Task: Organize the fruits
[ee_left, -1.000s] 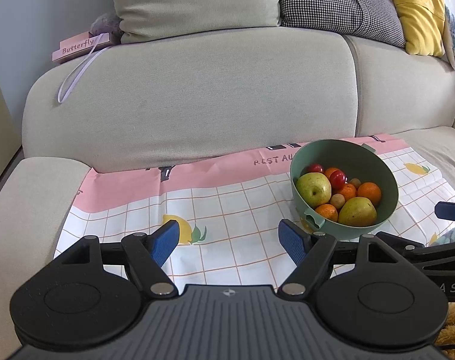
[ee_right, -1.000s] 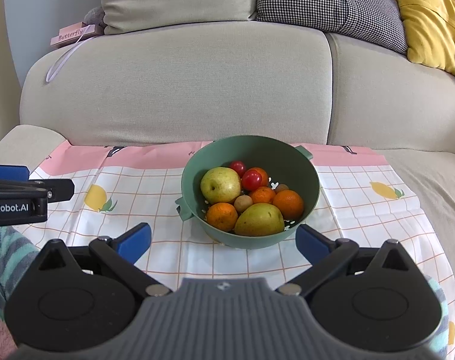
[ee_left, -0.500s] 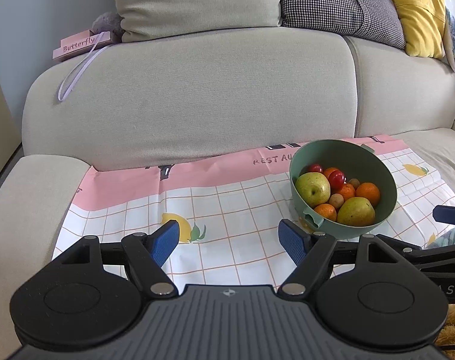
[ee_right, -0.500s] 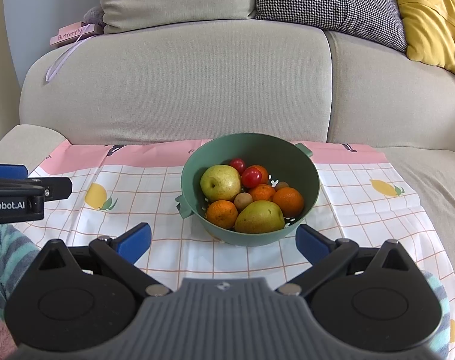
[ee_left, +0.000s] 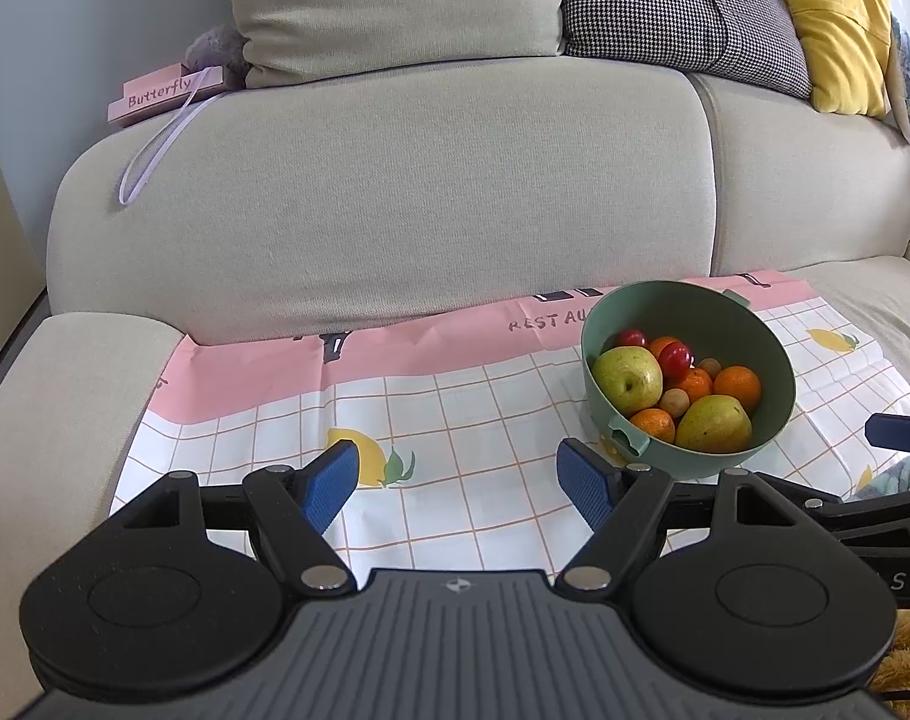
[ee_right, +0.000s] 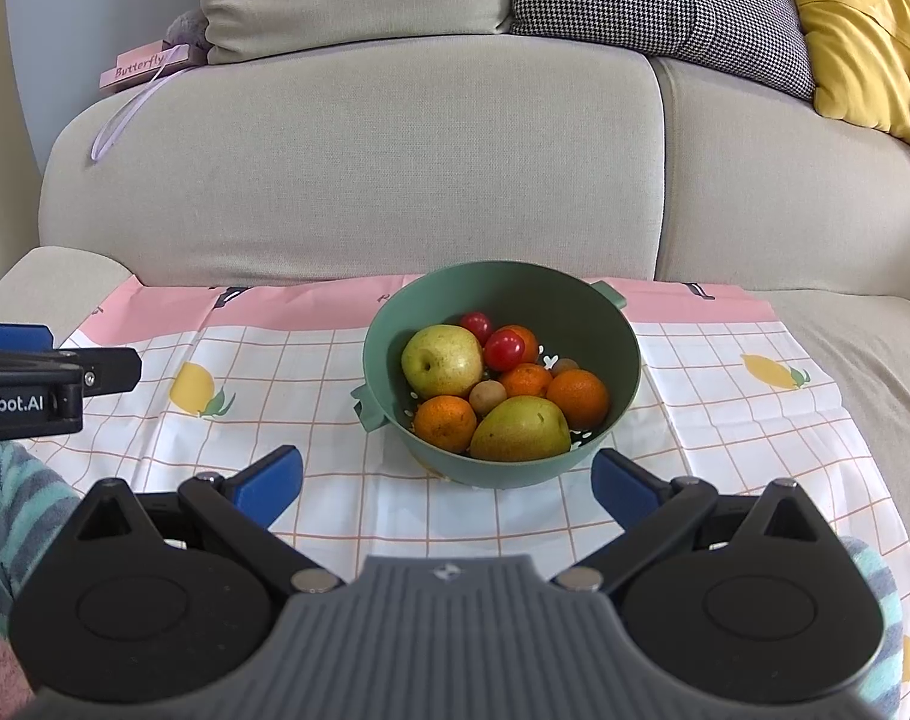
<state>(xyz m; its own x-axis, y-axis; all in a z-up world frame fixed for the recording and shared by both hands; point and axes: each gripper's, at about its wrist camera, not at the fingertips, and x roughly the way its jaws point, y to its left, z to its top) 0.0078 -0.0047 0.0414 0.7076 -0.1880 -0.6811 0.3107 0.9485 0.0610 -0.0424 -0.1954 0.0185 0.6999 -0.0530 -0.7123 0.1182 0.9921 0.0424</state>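
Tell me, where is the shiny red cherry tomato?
In the right wrist view, the shiny red cherry tomato sits inside the round green bowl, right of the yellow-green pear.

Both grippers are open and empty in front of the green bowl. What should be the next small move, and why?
Probably ease the right gripper forward and down toward the near pear. Its jaws stand wide open, hold nothing, and the green bowl sits straight ahead between them, with that pear closest to the near rim. The left gripper is also open, but it faces bare cloth, with the bowl off to its right.
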